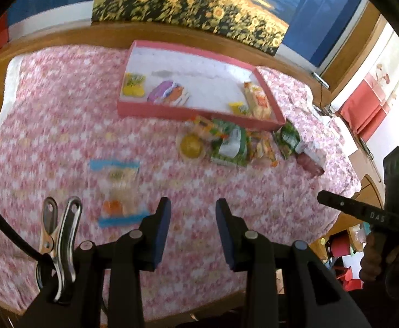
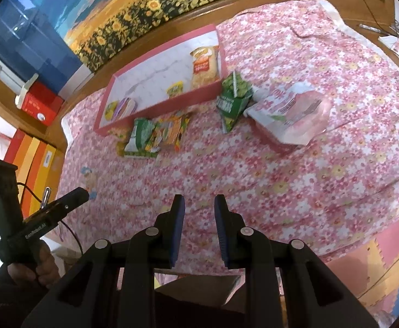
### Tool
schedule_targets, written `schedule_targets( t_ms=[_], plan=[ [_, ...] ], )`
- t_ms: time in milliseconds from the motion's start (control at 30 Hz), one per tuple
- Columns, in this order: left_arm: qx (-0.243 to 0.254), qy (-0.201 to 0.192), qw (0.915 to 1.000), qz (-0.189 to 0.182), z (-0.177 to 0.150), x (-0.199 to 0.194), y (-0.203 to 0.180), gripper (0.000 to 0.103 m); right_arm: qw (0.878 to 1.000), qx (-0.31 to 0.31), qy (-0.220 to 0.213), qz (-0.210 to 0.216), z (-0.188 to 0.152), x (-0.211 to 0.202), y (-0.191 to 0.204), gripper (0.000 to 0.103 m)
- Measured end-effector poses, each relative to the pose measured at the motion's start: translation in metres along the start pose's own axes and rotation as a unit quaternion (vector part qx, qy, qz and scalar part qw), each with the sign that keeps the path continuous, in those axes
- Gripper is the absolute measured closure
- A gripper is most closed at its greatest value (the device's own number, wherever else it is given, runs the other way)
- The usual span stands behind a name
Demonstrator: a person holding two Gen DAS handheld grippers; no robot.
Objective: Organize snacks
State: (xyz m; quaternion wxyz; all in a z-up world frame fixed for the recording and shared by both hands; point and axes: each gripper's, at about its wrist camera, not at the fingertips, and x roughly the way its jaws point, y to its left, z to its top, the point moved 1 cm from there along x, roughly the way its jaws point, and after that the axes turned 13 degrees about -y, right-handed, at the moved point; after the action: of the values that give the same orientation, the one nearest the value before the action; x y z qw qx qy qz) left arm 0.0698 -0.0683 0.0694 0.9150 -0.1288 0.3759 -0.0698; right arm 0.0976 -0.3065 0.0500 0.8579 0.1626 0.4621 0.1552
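A pink tray (image 1: pixel 199 112) stands at the back of the flowered tablecloth. In it lie a yellow packet (image 1: pixel 134 84), a purple packet (image 1: pixel 168 93) and a chips bag (image 1: pixel 258 99). In front of the tray lie a yellow round cup (image 1: pixel 191 145), a green bag (image 1: pixel 230 143) and a green packet (image 2: pixel 233 98). A pink-and-white bag (image 2: pixel 292 114) lies to their right. A clear blue-edged packet (image 1: pixel 118 188) lies just ahead and left of my left gripper (image 1: pixel 194 207), which is open and holds nothing. My right gripper (image 2: pixel 199 205) is open over bare cloth, well short of the snacks.
A sunflower picture (image 1: pixel 188 5) leans behind the table. The wooden table edge (image 2: pixel 71 104) curves round the cloth. A metal clip (image 1: pixel 60 232) hangs by my left fingers. A red box (image 2: pixel 41 104) and coloured folders (image 2: pixel 32 164) stand off to the left. A hand (image 1: pixel 385 257) holds the other tool.
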Motion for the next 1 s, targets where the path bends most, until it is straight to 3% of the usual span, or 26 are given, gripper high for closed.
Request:
schedule_targets(
  t_ms=[100,233,467,667,800,900,933,1000],
  plan=[
    [0.019,-0.019,0.9996,-0.007,0.014,0.004,-0.007,0.068,1.0,0.008,-0.016,-0.003,0.006,-0.004,-0.004,0.078],
    [0.032,-0.021,0.9993,0.004,0.032,0.026,-0.013,0.047,0.999,0.017,-0.031,-0.011,0.013,-0.009,-0.01,0.078],
    [0.056,-0.016,0.9983,-0.004,0.049,0.064,-0.02,0.045,0.998,0.033,-0.041,-0.036,0.018,-0.013,-0.026,0.078],
    [0.079,0.01,0.9965,-0.024,0.048,0.094,-0.034,0.045,0.995,0.058,-0.048,-0.059,0.021,-0.018,-0.044,0.078],
    [0.084,0.008,0.9961,-0.025,0.047,0.098,-0.032,0.06,0.993,0.074,-0.054,-0.069,0.022,-0.02,-0.054,0.078],
    [0.056,0.006,0.9978,-0.035,0.049,0.095,-0.021,0.066,0.993,0.082,-0.054,-0.071,0.023,-0.018,-0.059,0.078],
    [0.044,-0.004,0.9982,-0.041,0.05,0.09,-0.016,0.077,0.993,0.083,-0.051,-0.071,0.023,-0.016,-0.059,0.078],
    [0.037,-0.017,0.9981,-0.047,0.052,0.082,-0.014,0.079,0.993,0.081,-0.044,-0.07,0.024,-0.012,-0.058,0.078]
  ],
)
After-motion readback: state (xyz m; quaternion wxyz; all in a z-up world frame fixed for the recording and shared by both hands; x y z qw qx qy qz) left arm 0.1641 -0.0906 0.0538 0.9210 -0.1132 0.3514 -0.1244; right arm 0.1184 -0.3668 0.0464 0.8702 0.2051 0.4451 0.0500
